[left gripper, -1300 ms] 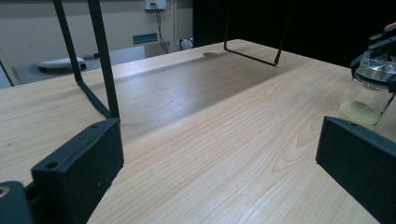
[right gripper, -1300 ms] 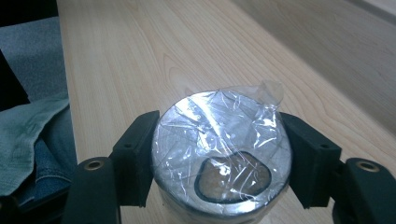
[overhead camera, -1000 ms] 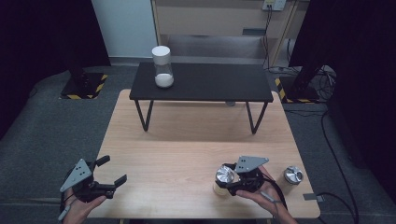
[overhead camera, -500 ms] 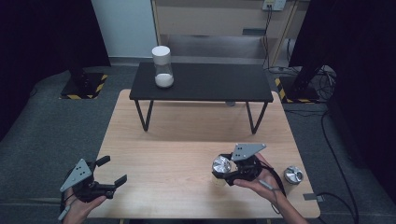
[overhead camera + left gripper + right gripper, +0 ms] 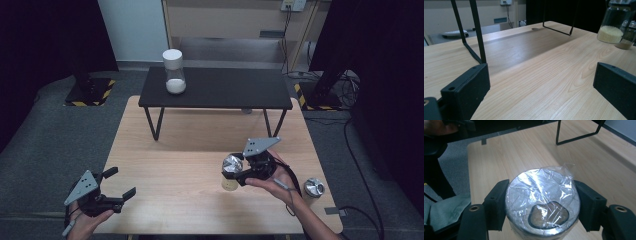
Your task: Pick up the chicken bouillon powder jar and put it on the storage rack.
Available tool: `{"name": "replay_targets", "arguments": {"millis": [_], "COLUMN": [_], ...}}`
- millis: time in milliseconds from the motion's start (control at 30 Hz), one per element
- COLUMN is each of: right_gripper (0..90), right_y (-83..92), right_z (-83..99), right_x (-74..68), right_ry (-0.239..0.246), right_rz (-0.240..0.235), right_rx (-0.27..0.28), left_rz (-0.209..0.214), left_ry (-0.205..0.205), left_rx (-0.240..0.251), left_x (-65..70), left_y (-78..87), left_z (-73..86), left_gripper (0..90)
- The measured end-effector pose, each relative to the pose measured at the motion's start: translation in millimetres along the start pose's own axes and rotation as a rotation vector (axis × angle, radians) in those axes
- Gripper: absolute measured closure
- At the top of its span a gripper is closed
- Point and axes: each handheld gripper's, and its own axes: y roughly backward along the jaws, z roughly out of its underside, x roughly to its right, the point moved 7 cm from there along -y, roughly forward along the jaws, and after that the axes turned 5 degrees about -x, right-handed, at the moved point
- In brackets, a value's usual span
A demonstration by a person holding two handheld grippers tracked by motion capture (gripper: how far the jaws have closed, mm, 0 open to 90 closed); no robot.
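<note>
Item: jar with film-wrapped lid, clamped by its sides in our right gripper, lifted just above the table at 5 o'clock. Left gripper, 7 o'clock, gapes with nothing between its jaws. Handling: we keep the jar upright, grip steady, clear of the second jar.

The wooden table carries a black stand and a small jar.

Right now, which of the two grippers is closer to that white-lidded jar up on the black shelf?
The right. The right gripper, clamped on a foil-topped jar, is mid-table below the white-lidded jar. The left gripper sits at the table's near left corner, farther away.
</note>
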Motion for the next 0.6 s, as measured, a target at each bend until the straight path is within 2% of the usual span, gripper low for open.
{"name": "replay_targets", "arguments": {"millis": [200,400,600], "right_gripper": [35.2,35.2,35.2], "right_y": [5.7,10.4,16.4], "right_z": [-22.8,-46.6,-68.5], "right_x": [7.9,12.7,17.0], "right_ry": [-0.002,0.008,0.015], "right_rz": [0.001,0.018,0.032], "right_rx": [-0.005,-0.025,-0.023], "left_rz": [0.002,0.002,0.004], "left_ry": [0.001,0.003,0.005], "left_rx": [0.001,0.001,0.0], "left_x": [-0.2,-0.4,-0.6], "left_y": [-0.1,-0.1,-0.3], "left_z": [0.2,0.3,0.4], "left_gripper": [0.0,0.0,0.0]}}
